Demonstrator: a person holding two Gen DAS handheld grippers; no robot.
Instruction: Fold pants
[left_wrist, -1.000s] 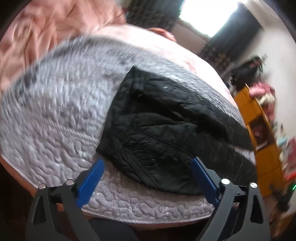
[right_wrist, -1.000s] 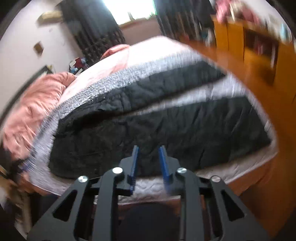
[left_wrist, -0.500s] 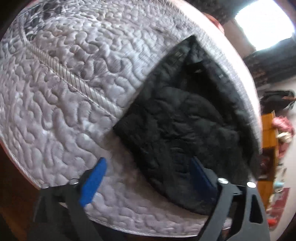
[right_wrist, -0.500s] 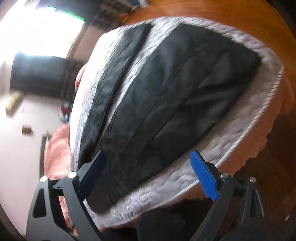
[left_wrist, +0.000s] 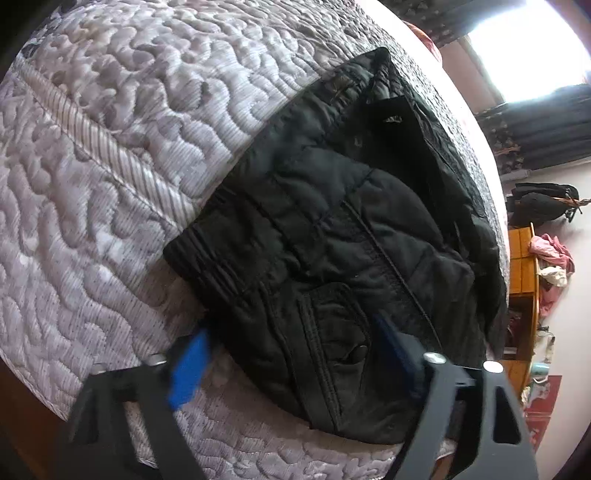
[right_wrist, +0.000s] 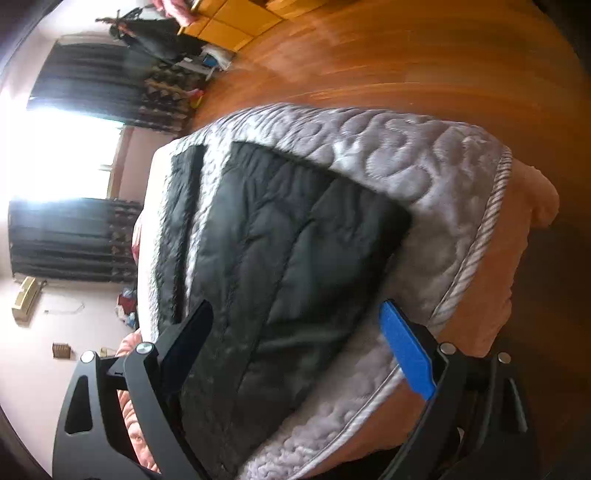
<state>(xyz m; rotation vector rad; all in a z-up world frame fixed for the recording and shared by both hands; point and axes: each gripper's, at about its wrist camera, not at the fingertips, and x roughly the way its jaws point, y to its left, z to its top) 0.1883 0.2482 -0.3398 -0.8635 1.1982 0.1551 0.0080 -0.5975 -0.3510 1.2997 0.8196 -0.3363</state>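
Black quilted pants (left_wrist: 332, 236) lie spread on a grey quilted bedspread (left_wrist: 92, 155). In the left wrist view I see the waistband end, with a pocket and a snap button. My left gripper (left_wrist: 291, 354) is open, its blue-padded jaws either side of the waistband's near corner, close above the cloth. In the right wrist view the pants' leg end (right_wrist: 280, 258) lies near the bed's corner. My right gripper (right_wrist: 299, 347) is open, its jaws spanning the near leg's hem edge, holding nothing.
The bedspread's corded edge (right_wrist: 476, 254) runs close to the leg hem, with a peach sheet (right_wrist: 517, 236) below and wooden floor (right_wrist: 406, 55) beyond. Yellow cabinets (left_wrist: 524, 258) with clothes stand at the right. A bright window (right_wrist: 55, 155) with dark curtains is behind.
Both grippers have come down closer to the pants. The right gripper, nearly shut a second ago, is open wide. The left stays open and sits nearer the waistband corner.
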